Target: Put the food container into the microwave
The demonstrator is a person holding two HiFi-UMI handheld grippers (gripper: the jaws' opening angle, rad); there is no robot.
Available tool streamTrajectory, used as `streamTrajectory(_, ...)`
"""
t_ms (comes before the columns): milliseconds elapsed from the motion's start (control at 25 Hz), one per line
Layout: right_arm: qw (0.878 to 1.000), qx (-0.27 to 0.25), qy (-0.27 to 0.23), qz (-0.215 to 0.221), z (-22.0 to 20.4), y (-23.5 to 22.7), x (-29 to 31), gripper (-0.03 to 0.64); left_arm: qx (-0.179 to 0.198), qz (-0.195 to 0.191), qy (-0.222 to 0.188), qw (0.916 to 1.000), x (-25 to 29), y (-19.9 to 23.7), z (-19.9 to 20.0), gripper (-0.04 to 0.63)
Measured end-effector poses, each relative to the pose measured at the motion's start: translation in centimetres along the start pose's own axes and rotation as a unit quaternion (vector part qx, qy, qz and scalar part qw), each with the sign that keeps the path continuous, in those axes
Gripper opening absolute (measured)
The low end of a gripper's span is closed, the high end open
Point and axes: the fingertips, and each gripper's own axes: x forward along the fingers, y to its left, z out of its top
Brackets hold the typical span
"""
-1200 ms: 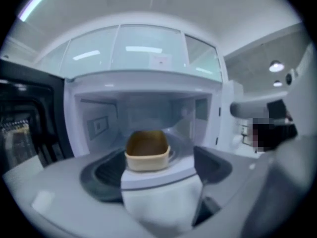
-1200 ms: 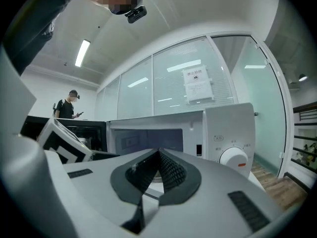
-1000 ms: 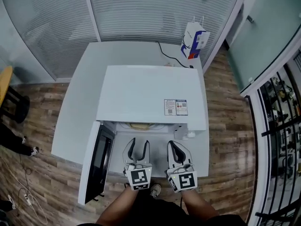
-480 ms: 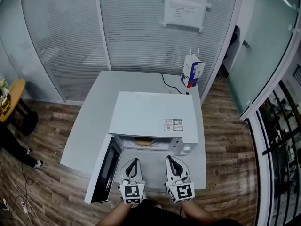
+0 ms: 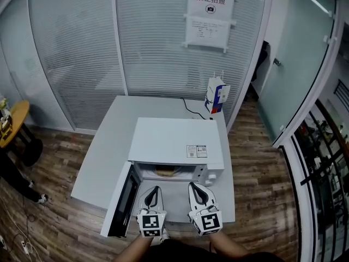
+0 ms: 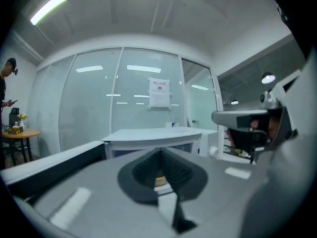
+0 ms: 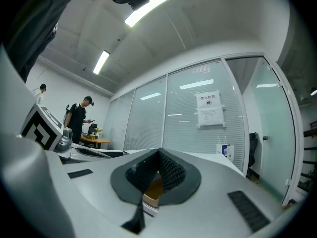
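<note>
The white microwave (image 5: 177, 141) stands on a white table (image 5: 101, 152) with its door (image 5: 123, 201) swung open to the left. A tan food container (image 5: 165, 172) sits inside the cavity, near its front. Both grippers hover side by side just outside the opening, pointing at it. My left gripper (image 5: 153, 190) is shut and empty; the container (image 6: 159, 181) shows below its closed tips (image 6: 160, 151) in the left gripper view. My right gripper (image 5: 197, 188) is also shut with nothing held, and the container (image 7: 154, 188) shows past its pads (image 7: 171, 171).
A blue and white paper bag (image 5: 216, 96) stands at the table's far right corner, beside a black cable. Glass walls with blinds and a posted notice (image 5: 210, 16) lie behind. A round wooden table (image 5: 11, 121) is at the left. A person (image 7: 79, 118) stands far off.
The left gripper's jaws, open a second ago, are now shut. Both grippers have drawn back from the microwave opening and risen. The head view has lifted and shows more of the room.
</note>
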Motion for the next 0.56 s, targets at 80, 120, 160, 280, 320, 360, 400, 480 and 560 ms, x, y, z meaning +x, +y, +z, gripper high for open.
streamTrajectory(80,1.000,-0.002,-0.001,-0.001,0.25,0.16,-0.03,-0.002,-0.001,0.001,-0.001,1.0000,-0.15,0.19,0.13,0.006)
streamTrajectory(120,1.000,-0.002,-0.002,-0.002,0.37,0.22,-0.04,-0.002,-0.001,0.001,-0.002,1.0000,-0.21,0.24,0.22,0.006)
streamTrajectory(160,1.000,-0.003,-0.003,-0.003,0.49,0.23,-0.05,-0.002,-0.002,0.001,-0.003,1.0000,-0.24,0.25,0.34,0.006)
streamTrajectory(280,1.000,-0.007,-0.004,-0.007,0.76,0.06,-0.06,-0.002,-0.002,-0.004,-0.006,1.0000,-0.23,0.02,0.64,0.006)
streamTrajectory(320,1.000,-0.007,-0.004,-0.009,0.78,-0.05,-0.06,-0.002,-0.001,-0.006,-0.007,1.0000,-0.23,-0.09,0.71,0.006)
streamTrajectory(360,1.000,-0.006,-0.004,-0.010,0.82,-0.17,-0.04,-0.002,0.000,-0.007,-0.008,0.9999,-0.23,-0.17,0.78,0.006)
streamTrajectory(400,1.000,-0.006,-0.005,-0.012,0.88,-0.28,-0.01,-0.002,0.000,-0.008,-0.008,0.9999,-0.21,-0.23,0.84,0.006)
streamTrajectory(480,1.000,-0.005,-0.006,-0.014,0.95,-0.44,0.08,-0.002,0.001,-0.009,-0.009,0.9999,-0.08,-0.33,0.93,0.006)
streamTrajectory(560,1.000,-0.005,-0.007,-0.015,0.96,-0.57,0.18,-0.002,0.001,-0.011,-0.010,0.9999,0.08,-0.44,1.02,0.006)
